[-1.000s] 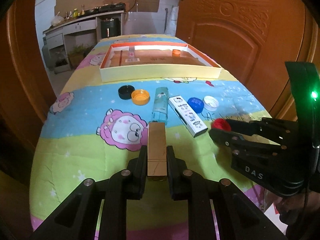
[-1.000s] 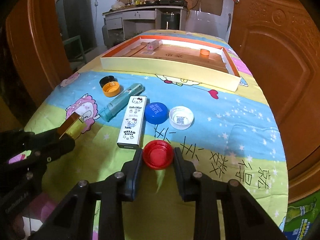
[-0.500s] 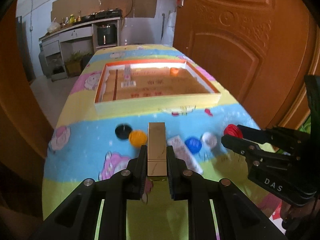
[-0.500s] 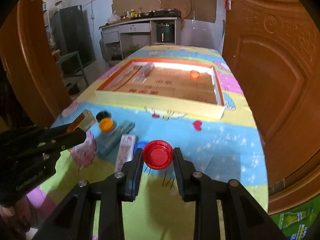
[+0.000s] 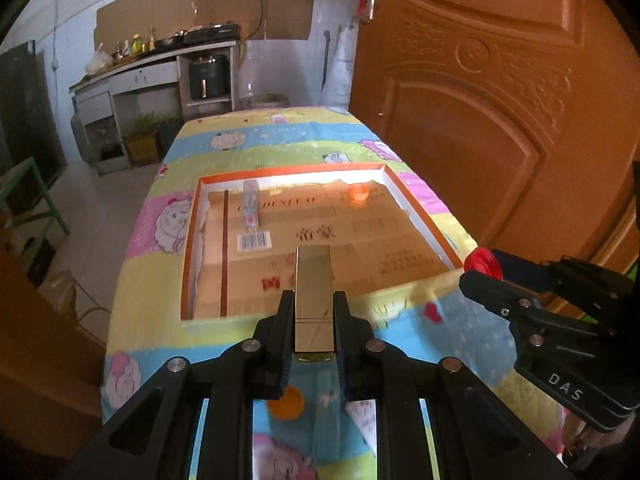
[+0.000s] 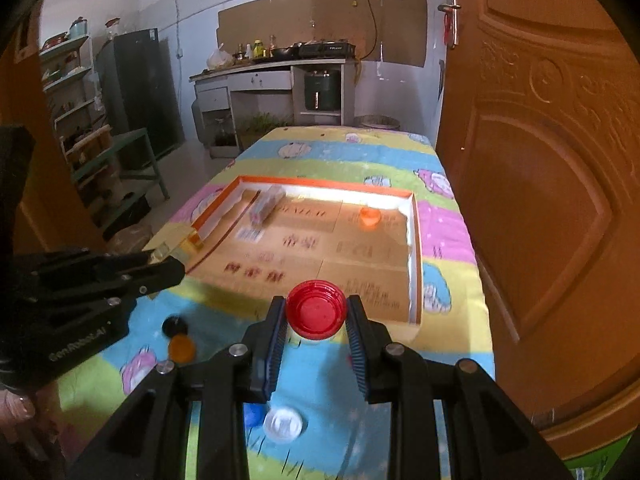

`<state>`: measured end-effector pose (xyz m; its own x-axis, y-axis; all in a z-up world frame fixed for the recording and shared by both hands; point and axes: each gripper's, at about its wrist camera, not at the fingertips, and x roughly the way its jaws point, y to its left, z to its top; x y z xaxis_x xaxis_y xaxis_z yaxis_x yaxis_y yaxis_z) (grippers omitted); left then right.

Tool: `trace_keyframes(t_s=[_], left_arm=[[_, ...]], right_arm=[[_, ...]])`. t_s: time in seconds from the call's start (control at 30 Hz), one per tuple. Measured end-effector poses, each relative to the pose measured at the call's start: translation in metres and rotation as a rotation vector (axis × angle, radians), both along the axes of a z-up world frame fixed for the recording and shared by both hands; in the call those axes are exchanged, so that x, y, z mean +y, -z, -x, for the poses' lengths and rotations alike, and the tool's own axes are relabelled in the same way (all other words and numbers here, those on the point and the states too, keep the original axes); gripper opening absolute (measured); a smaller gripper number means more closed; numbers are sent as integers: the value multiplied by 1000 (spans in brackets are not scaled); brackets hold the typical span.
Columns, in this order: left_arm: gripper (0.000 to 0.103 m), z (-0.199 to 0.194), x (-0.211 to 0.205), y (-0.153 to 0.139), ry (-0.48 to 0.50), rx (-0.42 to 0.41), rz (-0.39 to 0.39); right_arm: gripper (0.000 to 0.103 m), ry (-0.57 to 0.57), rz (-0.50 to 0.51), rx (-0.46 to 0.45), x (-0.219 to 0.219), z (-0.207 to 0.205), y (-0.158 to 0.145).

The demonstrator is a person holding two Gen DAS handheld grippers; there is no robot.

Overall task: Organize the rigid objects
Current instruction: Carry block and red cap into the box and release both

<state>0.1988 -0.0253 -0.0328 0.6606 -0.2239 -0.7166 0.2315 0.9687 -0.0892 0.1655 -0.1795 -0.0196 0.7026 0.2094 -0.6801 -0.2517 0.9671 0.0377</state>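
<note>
Two items already lie in the tray [image 5: 191, 240]. Left gripper [image 5: 314, 316] jaws clamp a gold box [image 5: 313, 280], right gripper [image 6: 316, 320] jaws a red cap [image 6: 316, 310], both near the tray's near edge; several caps remain before it.

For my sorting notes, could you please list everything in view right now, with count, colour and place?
Tray: one, orange-rimmed, cardboard-lined, on the bed.
Small box: one, pale, inside the tray, far left.
Small cup: one, orange, inside the tray, far right.
Gold block: one, gold, clamped in the left gripper.
Red cap: one, red, clamped in the right gripper.
Black cap: one, on the bedspread before the tray.
Orange cap: one, beside the black cap.
White cap: one, near edge.
Blue cap: one, partly hidden beside the white cap.
Bedspread: one, cartoon-patterned.
Left gripper: black, shut.
Right gripper: black, shut.
</note>
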Motion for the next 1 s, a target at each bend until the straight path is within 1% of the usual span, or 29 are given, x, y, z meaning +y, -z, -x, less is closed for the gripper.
trace_keyframes(t_s=[0.2,0.53,0.63,0.77,1.0], left_arm=[[18,-46,-6,3,13,44,33],[18,-111,-17,14,-4,75,5],[18,-130,-19,21,-10,97,-9],[18,-156,-22,33,-24,135,-16],[18,-190,-26,55,-30,189,-41]], right_arm=[[30,9,0,24,-7,-42,-3],[30,29,3,76,-13,-98,14],[30,40,6,89,-16,-113,21],[30,53,-18,125,-23,-137,32],[30,68,-20,177,-28,-169,49]])
